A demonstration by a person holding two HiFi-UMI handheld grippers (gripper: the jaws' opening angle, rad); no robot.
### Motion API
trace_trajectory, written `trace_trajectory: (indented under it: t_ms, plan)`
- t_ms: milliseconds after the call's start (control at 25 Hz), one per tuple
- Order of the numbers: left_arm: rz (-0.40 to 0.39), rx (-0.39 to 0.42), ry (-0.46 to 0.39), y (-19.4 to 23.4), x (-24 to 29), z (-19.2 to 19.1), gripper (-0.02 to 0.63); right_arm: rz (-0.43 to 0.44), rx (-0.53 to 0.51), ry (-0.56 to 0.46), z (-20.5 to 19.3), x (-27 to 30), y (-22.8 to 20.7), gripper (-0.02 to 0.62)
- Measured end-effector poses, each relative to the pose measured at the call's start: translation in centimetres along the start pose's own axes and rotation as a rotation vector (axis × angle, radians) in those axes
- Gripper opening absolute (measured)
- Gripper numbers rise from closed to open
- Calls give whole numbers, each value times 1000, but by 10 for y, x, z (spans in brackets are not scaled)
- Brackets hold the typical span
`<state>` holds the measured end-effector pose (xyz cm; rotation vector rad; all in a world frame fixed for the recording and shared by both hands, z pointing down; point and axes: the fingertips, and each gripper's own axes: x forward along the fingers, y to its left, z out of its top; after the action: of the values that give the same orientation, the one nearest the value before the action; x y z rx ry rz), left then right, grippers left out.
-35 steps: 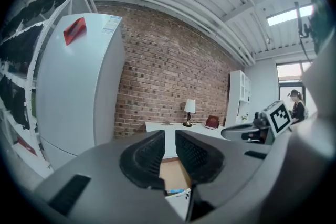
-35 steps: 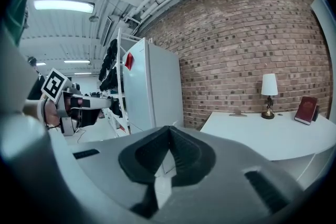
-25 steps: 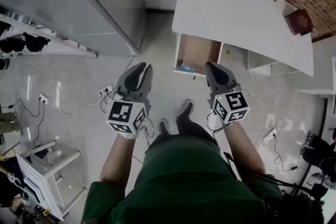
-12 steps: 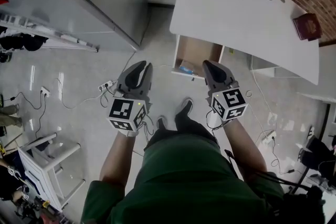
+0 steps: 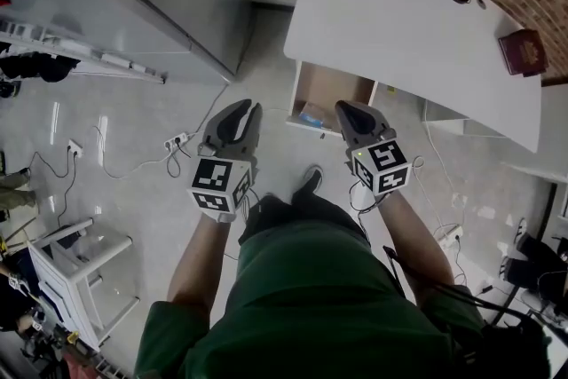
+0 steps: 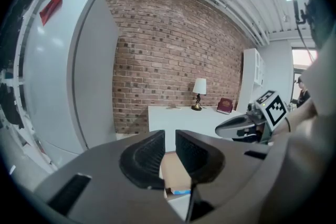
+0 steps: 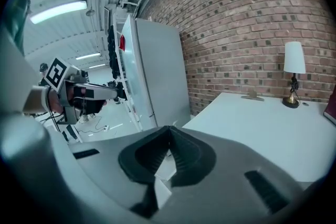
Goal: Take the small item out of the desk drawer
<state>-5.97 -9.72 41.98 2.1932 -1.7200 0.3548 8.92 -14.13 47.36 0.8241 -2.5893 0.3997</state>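
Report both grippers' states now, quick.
Left gripper: open, nothing between its jaws.
Right gripper: closed, holding nothing.

Small item (image 5: 312,114) indistinct; drawer (image 5: 333,89) part-hidden

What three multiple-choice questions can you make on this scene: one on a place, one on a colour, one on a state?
1. Where is the blue item? A on the desk top; B in the open drawer; C in the right tongs.
2. The book on the desk is: A dark red; B green; C yellow.
3. The right tongs are: A wide open; B shut and empty; C shut on the book.
Answers: 1 B, it lies inside the drawer; 2 A, the head view shows dark red; 3 B, the jaws meet with nothing between.
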Motion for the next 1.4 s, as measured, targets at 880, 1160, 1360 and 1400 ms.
trace_trajectory:
  t_ms: [880,1160,1360,1400]
  plan:
    - [-258,92,319,25,50,-162,57,-110,-71,289,-119,64,2,30]
    - [-271,97,332,39,58,-184,58,-66,-96,374,-148,100,6,58]
    - [-296,83,343,42,66,-194,63,-16,-101,454,-175,122,11,93]
    - [-299,79,344,42,68,-196,71,-8,-103,469,-180,126,11,98]
